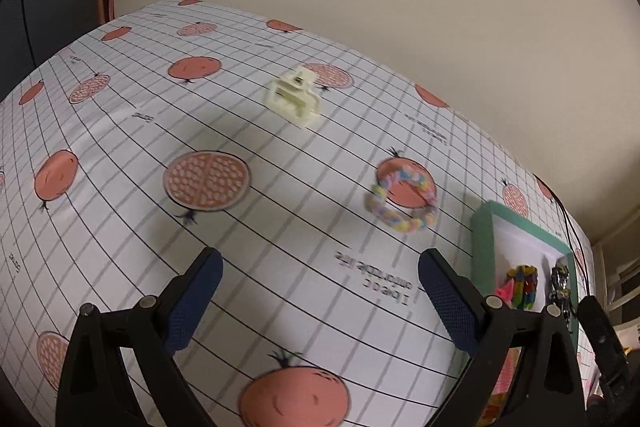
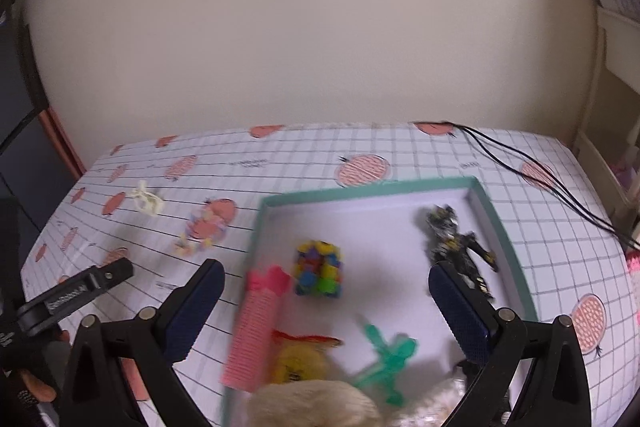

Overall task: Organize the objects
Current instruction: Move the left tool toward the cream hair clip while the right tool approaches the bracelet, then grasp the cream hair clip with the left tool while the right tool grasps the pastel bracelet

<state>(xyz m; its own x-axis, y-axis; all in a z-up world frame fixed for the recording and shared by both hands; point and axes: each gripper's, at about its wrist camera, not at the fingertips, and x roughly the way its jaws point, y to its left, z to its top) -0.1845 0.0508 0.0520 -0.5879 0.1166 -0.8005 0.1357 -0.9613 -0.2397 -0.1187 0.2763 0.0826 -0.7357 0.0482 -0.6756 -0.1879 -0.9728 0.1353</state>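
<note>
On the counter (image 1: 120,131) lies a white gridded cloth printed with pomegranates, backed by a plain cream wall (image 2: 300,27); two black cables (image 2: 532,163) trail across the cloth past the far right corner of the green-rimmed box (image 2: 496,223); shelving stands to the box's right. Left of the box, out on the cloth, lie one pastel braided bracelet (image 1: 402,201) and, farther left, one cream hair claw clip (image 1: 294,99); both sit apart from each other. Inside the box are one dark action figure (image 2: 456,243), one multicoloured cube (image 2: 318,269), one green figure (image 2: 384,355), one yellow toy (image 2: 298,361) and something pale and furry at the near edge; one pink ridged piece (image 2: 256,331) leans over the box's left rim. Left gripper (image 1: 320,301) hovers over the cloth, jaws wide apart, holding nothing; right gripper (image 2: 326,313) spreads wide above the box, empty.
</note>
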